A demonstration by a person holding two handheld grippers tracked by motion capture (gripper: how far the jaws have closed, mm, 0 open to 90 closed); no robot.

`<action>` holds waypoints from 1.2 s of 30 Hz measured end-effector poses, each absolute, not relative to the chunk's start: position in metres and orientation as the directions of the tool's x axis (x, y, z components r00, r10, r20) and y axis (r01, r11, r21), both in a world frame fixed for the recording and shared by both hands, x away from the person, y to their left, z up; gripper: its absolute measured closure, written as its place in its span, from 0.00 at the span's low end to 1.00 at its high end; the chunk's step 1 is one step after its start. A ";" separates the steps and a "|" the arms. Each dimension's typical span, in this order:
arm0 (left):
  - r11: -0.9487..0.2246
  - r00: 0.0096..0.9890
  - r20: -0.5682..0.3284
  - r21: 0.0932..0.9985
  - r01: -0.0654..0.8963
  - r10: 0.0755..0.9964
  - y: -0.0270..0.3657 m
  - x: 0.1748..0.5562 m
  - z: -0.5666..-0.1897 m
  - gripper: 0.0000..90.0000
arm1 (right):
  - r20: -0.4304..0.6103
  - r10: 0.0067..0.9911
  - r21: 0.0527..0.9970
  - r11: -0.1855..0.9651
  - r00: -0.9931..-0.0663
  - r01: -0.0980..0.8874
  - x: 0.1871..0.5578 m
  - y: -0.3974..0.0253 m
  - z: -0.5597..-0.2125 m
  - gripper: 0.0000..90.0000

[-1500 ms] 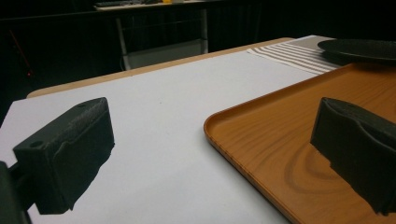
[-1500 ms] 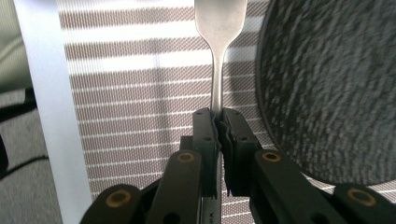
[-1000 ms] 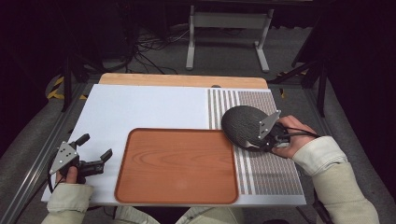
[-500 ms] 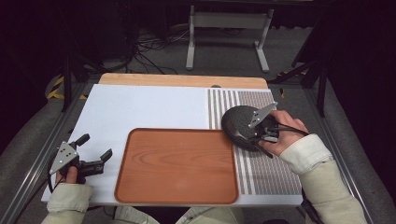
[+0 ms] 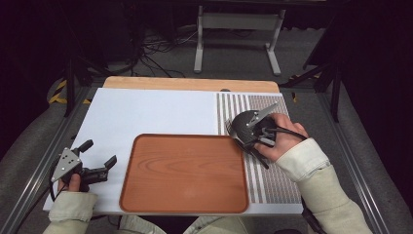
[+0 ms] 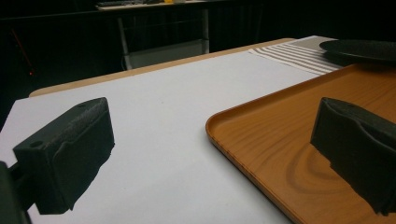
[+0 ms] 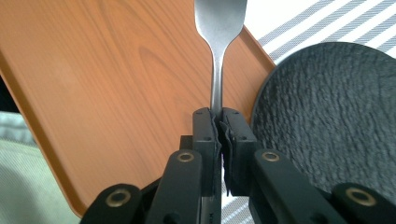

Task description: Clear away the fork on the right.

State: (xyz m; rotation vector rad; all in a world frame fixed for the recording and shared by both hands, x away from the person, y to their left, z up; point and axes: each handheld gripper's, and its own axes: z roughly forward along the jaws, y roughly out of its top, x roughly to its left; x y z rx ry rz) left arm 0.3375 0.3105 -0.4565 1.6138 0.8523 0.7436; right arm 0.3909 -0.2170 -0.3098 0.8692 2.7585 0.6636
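While the left gripper (image 5: pixel 100 161) rests low on the white mat (image 5: pixel 146 112) with its jaws spread wide and nothing between them, the risk sits on the other side. To its right lies the wooden tray (image 5: pixel 187 173), whose rim almost meets the far jaw in the left gripper view; a careless sweep from there would likely nudge the tray across the mat.

Further right, the right gripper (image 7: pixel 218 122) has its jaws pressed together on the thin neck of a metal utensil (image 7: pixel 219 28), probably a fork, though its tip runs out of frame. The pinch is narrow and near the end of the handle, so the utensil could pivot or slip out if it is swung fast, and it would drop onto the tray just ahead of the jaws. Just beside the gripper, on its right, lies a dark textured plate (image 7: pixel 327 116) on the striped placemat (image 5: pixel 272 175); a sideways move might knock it.

The utensil looks smooth, matte silver, slim at the neck and widening into a flat head ahead of the jaws, above the tray.
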 end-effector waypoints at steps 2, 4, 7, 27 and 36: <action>-0.130 0.543 0.031 0.981 0.145 0.839 0.311 0.338 -0.456 0.00 | -0.018 0.588 0.463 0.721 -0.808 0.515 0.390 -0.212 -0.310 0.94; -0.131 0.542 0.031 0.980 0.148 0.840 0.311 0.338 -0.456 0.00 | -0.013 0.598 0.464 0.714 -0.802 0.525 0.390 -0.207 -0.311 0.94; -0.131 0.542 0.030 0.980 0.149 0.840 0.311 0.338 -0.456 0.00 | -0.013 0.607 0.464 0.708 -0.794 0.533 0.389 -0.203 -0.311 0.94; -0.131 0.543 0.028 0.980 0.152 0.839 0.311 0.338 -0.456 0.00 | 0.059 0.696 0.437 0.627 -0.716 0.645 0.394 -0.167 -0.325 0.94; -0.131 0.543 0.029 0.980 0.151 0.839 0.311 0.338 -0.456 0.00 | 0.088 0.718 0.410 0.605 -0.690 0.682 0.398 -0.156 -0.334 0.94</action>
